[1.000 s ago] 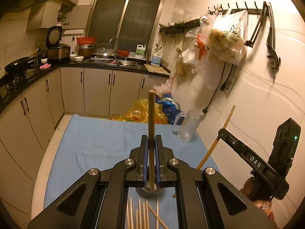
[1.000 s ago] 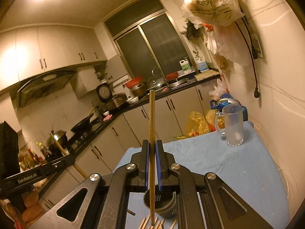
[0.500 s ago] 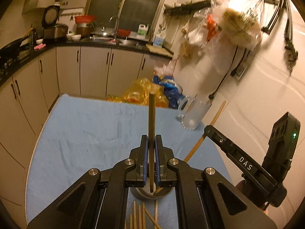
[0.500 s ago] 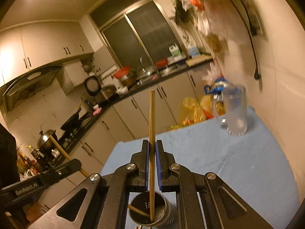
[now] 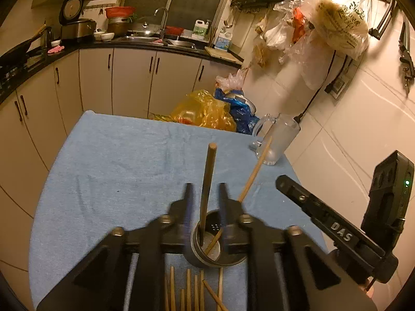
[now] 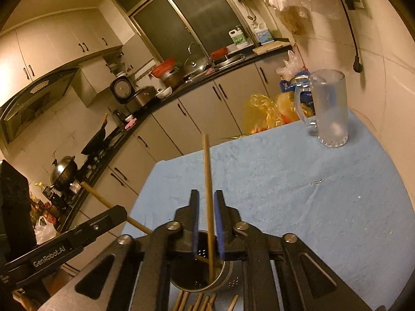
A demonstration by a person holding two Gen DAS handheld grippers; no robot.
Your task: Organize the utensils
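Releasing their loads, both grippers are hanging over the metal cup [image 5: 215, 248] on the blue cloth [image 5: 124, 160]; the left gripper [image 5: 205, 202] is spreading its jaws around a dark chopstick [image 5: 207, 181] whose tip is already dropping into the cup; the right gripper [image 6: 207, 215] is opening around a paler chopstick [image 6: 208, 194], likewise standing inside, so each falls upright; more chopsticks [image 5: 192, 290] are lying loose just below the cup, cut off by the frame; the jaws are blurring.

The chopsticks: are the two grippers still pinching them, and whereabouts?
No. Both jaws are opening: each chopstick stands loose between them, its lower end in the metal holder.
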